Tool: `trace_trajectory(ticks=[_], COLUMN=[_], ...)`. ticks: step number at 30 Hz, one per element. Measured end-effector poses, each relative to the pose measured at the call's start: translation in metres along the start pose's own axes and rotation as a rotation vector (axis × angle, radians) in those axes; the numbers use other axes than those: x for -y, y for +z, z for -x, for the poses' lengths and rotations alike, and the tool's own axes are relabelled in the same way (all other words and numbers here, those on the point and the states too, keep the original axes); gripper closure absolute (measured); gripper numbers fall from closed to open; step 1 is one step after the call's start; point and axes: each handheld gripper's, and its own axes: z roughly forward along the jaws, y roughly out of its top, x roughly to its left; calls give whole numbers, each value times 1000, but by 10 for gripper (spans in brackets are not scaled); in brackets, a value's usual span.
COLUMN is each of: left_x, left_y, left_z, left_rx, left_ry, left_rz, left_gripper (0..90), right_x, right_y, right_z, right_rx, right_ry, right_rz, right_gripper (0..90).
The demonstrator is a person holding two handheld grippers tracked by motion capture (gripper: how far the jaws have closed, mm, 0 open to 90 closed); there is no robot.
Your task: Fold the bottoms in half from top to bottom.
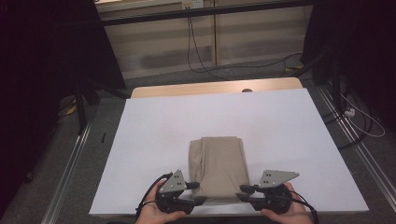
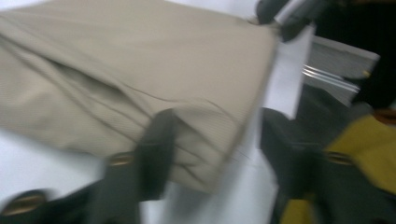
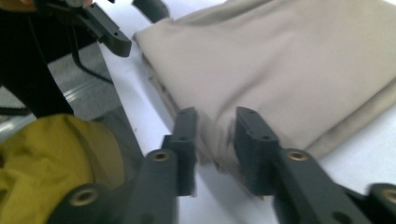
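A folded beige cloth (image 1: 218,163) lies on the white table cover (image 1: 280,130), near the front edge. My left gripper (image 1: 196,192) sits at its near left corner. In the blurred left gripper view, the left gripper (image 2: 217,154) is open, one jaw over the cloth (image 2: 140,60) and the other past its corner. My right gripper (image 1: 246,192) is at the near right corner. There the right gripper (image 3: 217,135) has its jaws close together, with the edge of the cloth (image 3: 289,60) pinched between them. The left gripper (image 3: 116,37) shows farther off.
The table's front edge runs just under both hands. A wooden strip (image 1: 210,87) borders the far side. Metal rails (image 1: 70,163) and cables (image 1: 359,121) lie on the floor at either side. A yellow garment (image 3: 46,154) sits below the table edge.
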Motion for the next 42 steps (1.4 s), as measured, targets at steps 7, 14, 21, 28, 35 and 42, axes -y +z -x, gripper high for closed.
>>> trace_trajectory(ticks=[7, 14, 21, 28, 35, 42], left_x=[-2, 2, 9, 15, 21, 20], left_y=[-8, -22, -38, -56, -66, -67], left_z=[-13, -33, -46, -57, -58, -61], left_rx=[-96, -215, -300, -355, -442, -437], left_ry=[-54, -107, -172, -217, -220, -233], left_rz=[79, 159, 218, 254, 273, 299], left_gripper=[205, 88, 51, 52, 50, 49], right_x=[-5, -6, -1, 7, 14, 15], right_y=[-8, -17, -30, -48, -59, -55], right_z=[4, 17, 33, 48, 57, 56], right_rx=[112, 201, 323, 431, 525, 533], right_ry=[38, 95, 179, 218, 228, 230], right_rz=[95, 144, 195, 251, 273, 286], right_gripper=[379, 106, 62, 47, 51, 57])
